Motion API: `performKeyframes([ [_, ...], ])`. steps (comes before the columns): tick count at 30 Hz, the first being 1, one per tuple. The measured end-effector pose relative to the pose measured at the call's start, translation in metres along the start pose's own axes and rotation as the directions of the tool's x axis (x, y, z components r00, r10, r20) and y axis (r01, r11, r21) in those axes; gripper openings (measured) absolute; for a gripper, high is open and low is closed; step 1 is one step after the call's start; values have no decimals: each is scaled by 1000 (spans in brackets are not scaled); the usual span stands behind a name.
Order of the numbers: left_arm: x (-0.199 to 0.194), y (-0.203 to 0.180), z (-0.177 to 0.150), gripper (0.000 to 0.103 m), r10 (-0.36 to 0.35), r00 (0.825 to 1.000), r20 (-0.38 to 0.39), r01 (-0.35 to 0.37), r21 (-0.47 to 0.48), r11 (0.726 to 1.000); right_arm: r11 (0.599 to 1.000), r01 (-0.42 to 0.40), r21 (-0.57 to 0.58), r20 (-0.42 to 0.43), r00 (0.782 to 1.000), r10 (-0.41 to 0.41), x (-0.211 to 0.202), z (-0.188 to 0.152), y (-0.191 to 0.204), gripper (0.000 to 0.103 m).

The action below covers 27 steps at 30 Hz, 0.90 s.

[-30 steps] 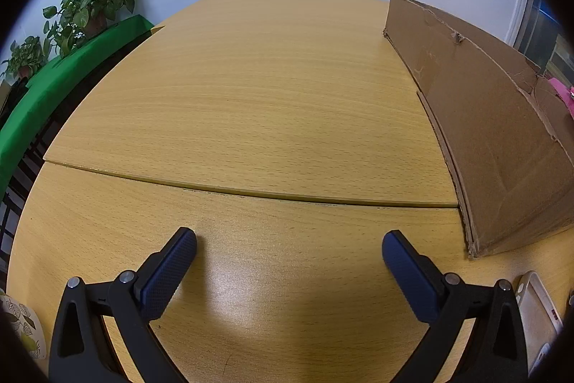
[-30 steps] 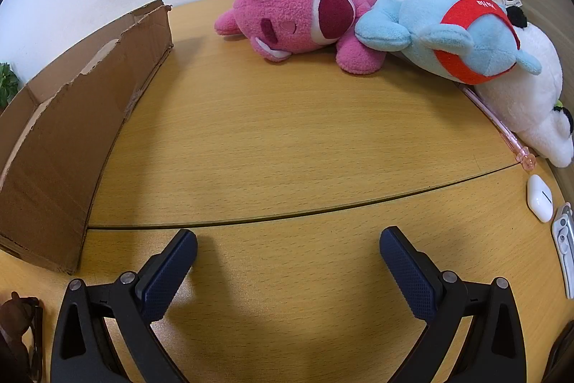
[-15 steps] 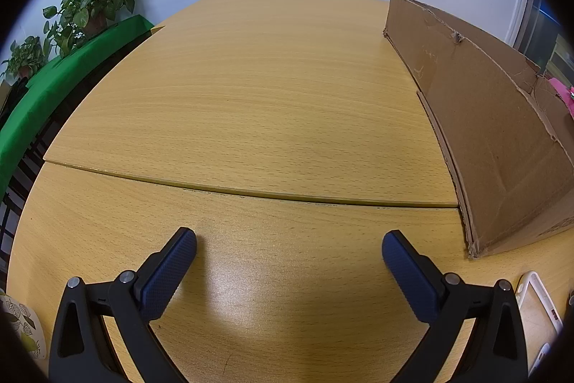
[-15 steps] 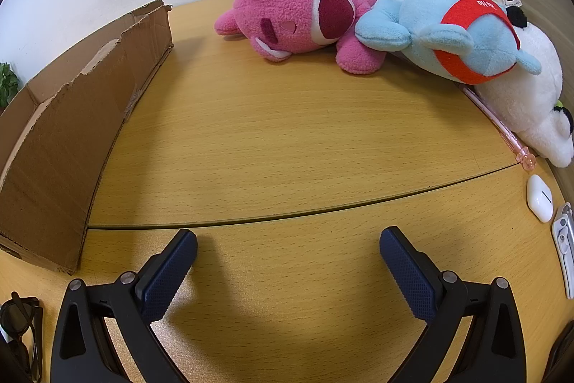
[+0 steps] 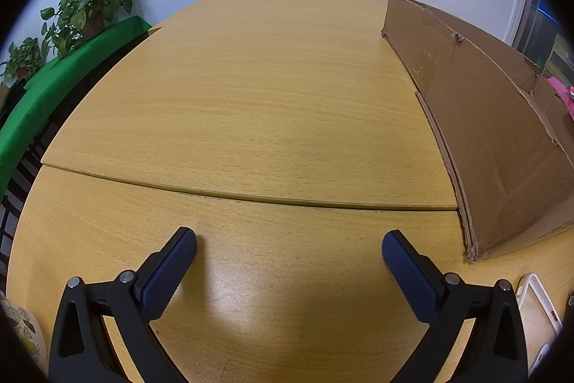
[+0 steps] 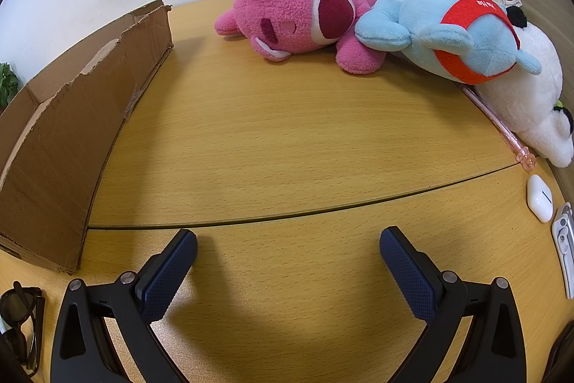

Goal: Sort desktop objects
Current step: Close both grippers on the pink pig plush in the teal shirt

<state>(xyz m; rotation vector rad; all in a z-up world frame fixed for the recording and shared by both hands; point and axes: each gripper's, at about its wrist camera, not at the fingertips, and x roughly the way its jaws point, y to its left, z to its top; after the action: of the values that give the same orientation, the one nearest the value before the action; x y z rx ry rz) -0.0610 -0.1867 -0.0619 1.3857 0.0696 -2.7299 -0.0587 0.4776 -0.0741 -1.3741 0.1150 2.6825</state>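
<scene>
Right wrist view showed my right tongs (image 6: 288,248) spread wide over bare table (image 6: 287,139), pinching nothing. At twelve o'clock lay the pink plush (image 6: 305,20), with the blue plush (image 6: 455,34) at one o'clock leaning on it and a white plush (image 6: 531,103) at two. A pink pen (image 6: 502,128) ran out from under them, and a white earbud case (image 6: 540,198) sat at three o'clock beside a small silver-white gadget (image 6: 565,250) I could not identify. The cardboard box (image 6: 71,131) stood at ten o'clock and dark sunglasses (image 6: 21,314) at eight. In the left wrist view my left tongs (image 5: 289,250) were likewise wide apart and empty, the box (image 5: 484,131) at two o'clock and a white phone case (image 5: 536,314) at four. I judged the plushes light and squashy, best pinched deep across a limb or an ear so the pile would not slip; the earbud case looked smooth, hard and slippery, calling for a square grip across its narrow sides; the sunglasses seemed fragile, safest taken at the bridge.
</scene>
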Motion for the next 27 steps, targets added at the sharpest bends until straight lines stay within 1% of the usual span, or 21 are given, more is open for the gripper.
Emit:
performKeyframes([
  [2, -4, -1, -5, 103, -3, 1000, 1, 3, 5, 1000, 1000, 0, 2, 0, 1000, 0, 0, 0, 0, 103],
  [5, -21, -3, -19, 99, 1, 1000, -10, -1, -8, 1000, 1000, 0, 1, 0, 1000, 0, 0, -1, -1, 103],
  [6, -33, -7, -25, 98, 10, 1000, 4, -9, -13, 1000, 1000, 1, 2, -1, 1000, -1, -1, -2, -1, 103],
  [7, -53, -13, -31, 98, 13, 999, 42, -12, -21, 1000, 1000, 2, 4, -8, 1000, -2, -2, -4, -1, 103],
  [9, -90, -24, -41, 98, -26, 993, 114, 29, -26, 999, 1000, -6, -8, -36, 999, 6, -9, -10, 0, 103],
  [11, -133, -42, -51, 98, -96, 977, 188, 97, 2, 995, 1000, 5, 7, -55, 998, -5, -20, -21, -2, 103],
  [13, -176, -65, -62, 99, -188, 951, 247, 178, 61, 982, 999, 7, 32, -18, 1000, -7, -44, -40, -4, 103],
  [14, -193, -78, -67, 99, -232, 937, 260, 216, 90, 972, 1000, -4, 15, 18, 1000, 4, -63, -53, -2, 103],
  [16, -213, -102, -75, 99, -312, 915, 254, 283, 146, 948, 999, -21, -47, 65, 998, 25, -95, -72, 5, 103],
  [17, -222, -117, -80, 99, -365, 901, 235, 328, 184, 927, 995, -45, -91, 88, 995, 54, -115, -82, 11, 103],
  [18, -227, -131, -84, 99, -410, 887, 213, 368, 214, 905, 986, -89, -142, 114, 988, 105, -140, -93, 18, 103],
  [19, -229, -146, -88, 99, -458, 871, 178, 414, 239, 879, 974, -138, -182, 131, 978, 163, -162, -102, 23, 103],
  [20, -228, -161, -93, 99, -505, 853, 129, 463, 258, 848, 949, -219, -228, 146, 956, 256, -191, -114, 31, 103],
  [21, -225, -178, -99, 99, -558, 826, 76, 523, 265, 810, 926, -285, -249, 151, 933, 327, -207, -119, 33, 103],
  [22, -222, -187, -104, 99, -582, 812, 46, 552, 264, 791, 896, -355, -267, 150, 903, 403, -222, -126, 38, 103],
  [23, -217, -202, -112, 99, -611, 791, -11, 591, 268, 761, 861, -427, -278, 141, 868, 476, -234, -134, 43, 103],
  [24, -212, -213, -118, 99, -625, 779, -56, 614, 274, 740, 822, -494, -283, 115, 834, 540, -240, -141, 50, 103],
  [25, -207, -221, -123, 99, -629, 771, -98, 628, 280, 726, 789, -541, -289, 76, 809, 583, -242, -147, 57, 103],
  [26, -198, -232, -127, 99, -620, 771, -146, 632, 288, 719, 764, -573, -297, 33, 793, 608, -238, -154, 69, 103],
  [27, -191, -238, -132, 99, -612, 771, -179, 636, 287, 717, 759, -578, -301, 12, 793, 609, -233, -160, 77, 103],
])
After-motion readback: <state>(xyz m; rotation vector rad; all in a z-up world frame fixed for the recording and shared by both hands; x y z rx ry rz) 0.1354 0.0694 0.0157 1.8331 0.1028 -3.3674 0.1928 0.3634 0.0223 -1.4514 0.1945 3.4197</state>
